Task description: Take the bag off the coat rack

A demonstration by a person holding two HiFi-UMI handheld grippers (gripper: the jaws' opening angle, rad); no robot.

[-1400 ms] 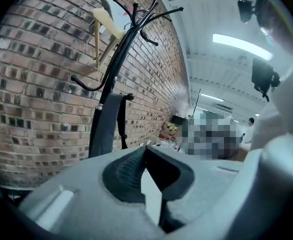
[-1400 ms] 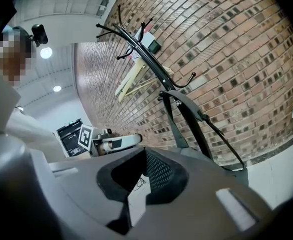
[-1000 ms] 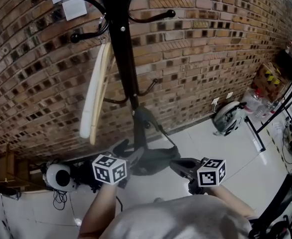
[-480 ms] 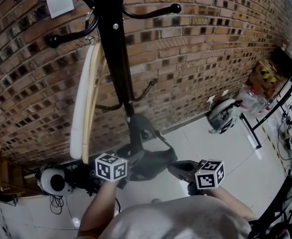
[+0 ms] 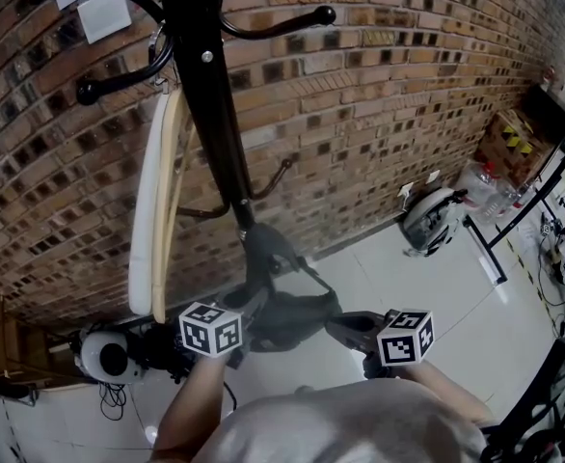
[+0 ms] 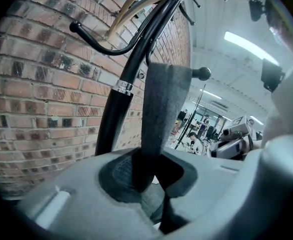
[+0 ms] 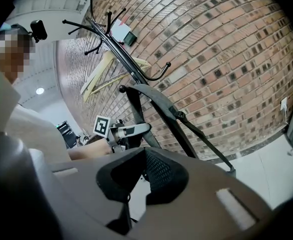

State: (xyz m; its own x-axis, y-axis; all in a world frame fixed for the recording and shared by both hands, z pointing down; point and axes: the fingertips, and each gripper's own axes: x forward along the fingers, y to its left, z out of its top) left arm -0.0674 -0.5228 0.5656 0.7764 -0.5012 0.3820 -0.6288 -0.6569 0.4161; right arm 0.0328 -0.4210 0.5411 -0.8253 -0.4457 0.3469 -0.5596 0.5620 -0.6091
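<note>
Now the left gripper [image 6: 147, 176] is closing its jaws on the soft grey fabric strap [image 6: 164, 99] of the limp dark bag [image 5: 292, 316], low on the black metal coat rack [image 5: 201, 75] — probably light — while the right gripper [image 7: 144, 176] is open, empty.

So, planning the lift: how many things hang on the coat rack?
2: the dark bag low on the pole, a pale hanger from an upper left hook. The top is cropped.

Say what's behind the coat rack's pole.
A brick wall, with a pale long board hanging before it. The dark bag covers whatever lies behind the foot of the pole.
</note>
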